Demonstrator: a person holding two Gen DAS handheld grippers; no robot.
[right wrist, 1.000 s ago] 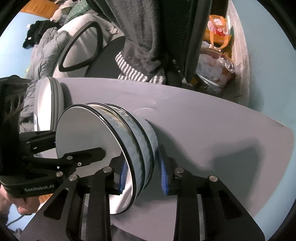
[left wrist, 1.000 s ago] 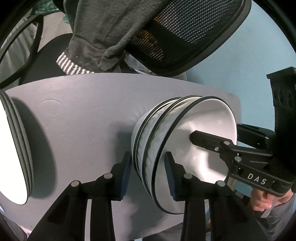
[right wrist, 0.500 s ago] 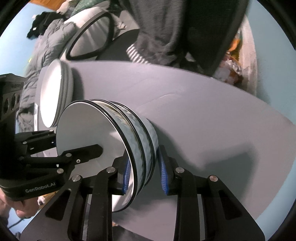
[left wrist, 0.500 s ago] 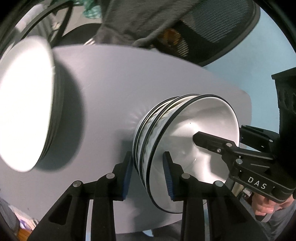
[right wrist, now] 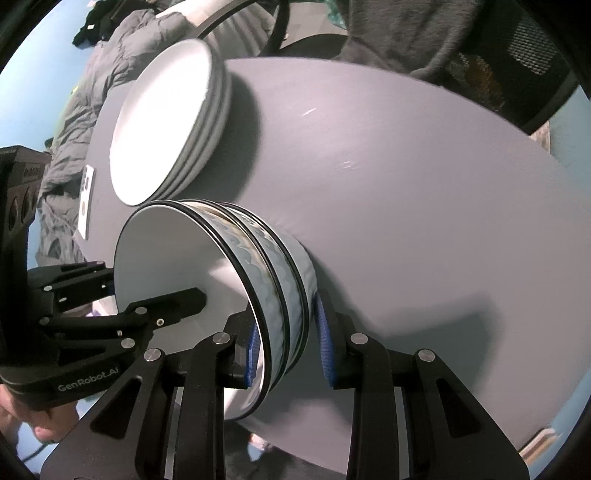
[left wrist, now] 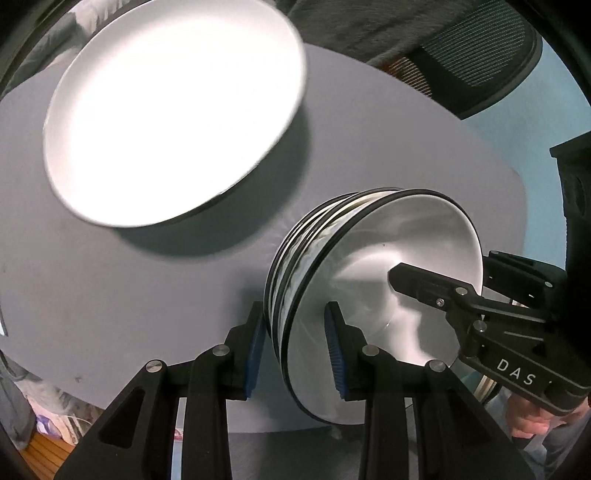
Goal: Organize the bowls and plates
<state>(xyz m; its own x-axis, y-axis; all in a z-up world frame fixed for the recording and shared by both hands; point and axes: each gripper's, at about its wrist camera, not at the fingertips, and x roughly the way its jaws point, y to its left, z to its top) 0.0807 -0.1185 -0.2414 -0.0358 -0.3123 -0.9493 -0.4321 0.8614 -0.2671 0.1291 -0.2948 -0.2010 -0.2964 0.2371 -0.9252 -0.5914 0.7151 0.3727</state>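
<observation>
I held the stack of bowls [left wrist: 373, 295] between both tools, with the stack of plates [left wrist: 173, 110] as my landmark on the grey table [left wrist: 110, 295]. My left gripper [left wrist: 295, 350] had its blue pads [left wrist: 255, 354] on either side of the stack's rims, one finger outside against the nested walls and the other inside the top bowl, clamped on the stack. My right gripper [right wrist: 286, 354] gripped the opposite edge of the same bowls [right wrist: 221, 280] in the same way, one pad inside and one outside, pinching the rims. In my left camera the bowls sat just beside the plates, on the side toward me and to the right, apart from them with a strip of bare table and shadow between. From my right camera the plates [right wrist: 166, 122] lay just beyond the bowls, their near edge close behind the top bowl's rim. In each camera the table looked tipped and the stack's axis ran sideways across the frame: the open mouth faced right in my left view, toward the other gripper, and left in my right view. The bases pointed at the table surface, and the black rims stood edge-on to me. The bowls' outer walls showed a pale blue wave pattern. A mesh-backed chair [left wrist: 480, 59] draped with a dark cloth [left wrist: 369, 26] stood past the table's far edge, beyond the plates.
</observation>
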